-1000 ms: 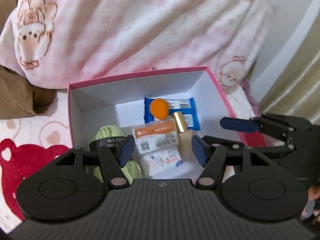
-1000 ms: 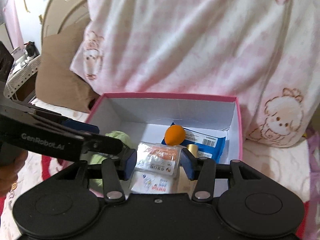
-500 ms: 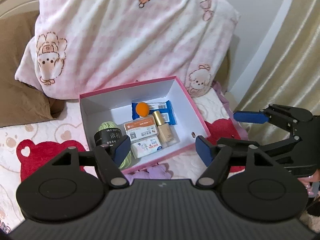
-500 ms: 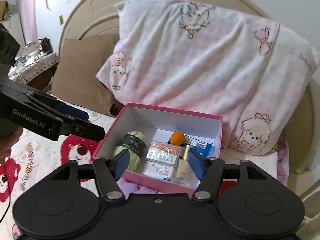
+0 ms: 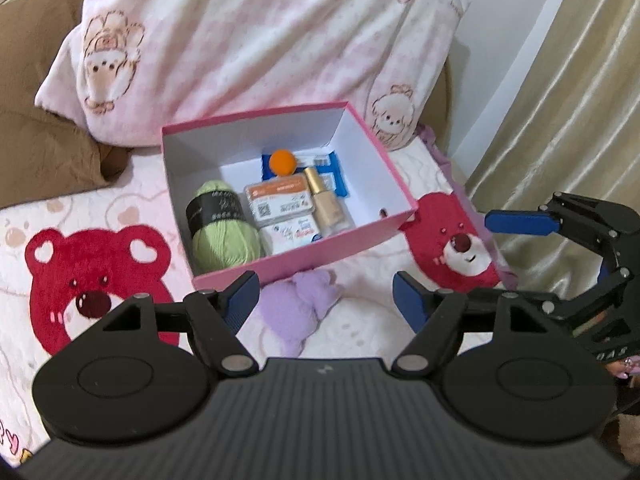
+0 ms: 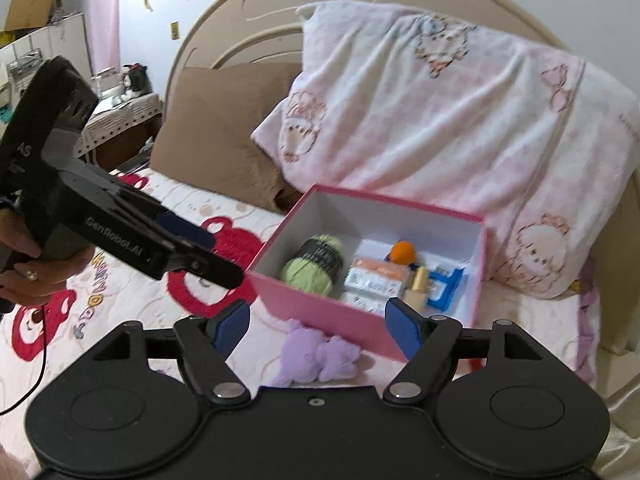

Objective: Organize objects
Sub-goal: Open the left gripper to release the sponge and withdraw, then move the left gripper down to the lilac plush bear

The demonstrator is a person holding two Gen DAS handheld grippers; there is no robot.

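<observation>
An open pink box (image 5: 304, 256) sits on the bed. It holds a green yarn ball (image 5: 224, 232), an orange ball (image 5: 283, 162), a foundation bottle (image 5: 326, 200), an orange-white packet (image 5: 280, 200), a white packet (image 5: 292, 234) and a blue packet (image 5: 336, 172). A purple plush (image 5: 300, 308) lies in front of the box. My left gripper (image 5: 326, 298) hovers open and empty above the plush. My right gripper (image 6: 318, 326) is likewise short of the box (image 6: 320, 308), its jaws opening with nothing between them.
A pink bear-print pillow (image 5: 260, 48) and a brown pillow (image 6: 224, 128) lean behind the box. The bedspread (image 5: 96, 280) has red bear patches. A beige curtain (image 5: 580, 100) hangs at the right. A hand (image 6: 36, 268) holds the left gripper (image 6: 222, 256).
Both grippers have drawn back and up from inside the box, which now looks smaller and farther. The right jaws have spread much wider and the left jaws slightly wider.
</observation>
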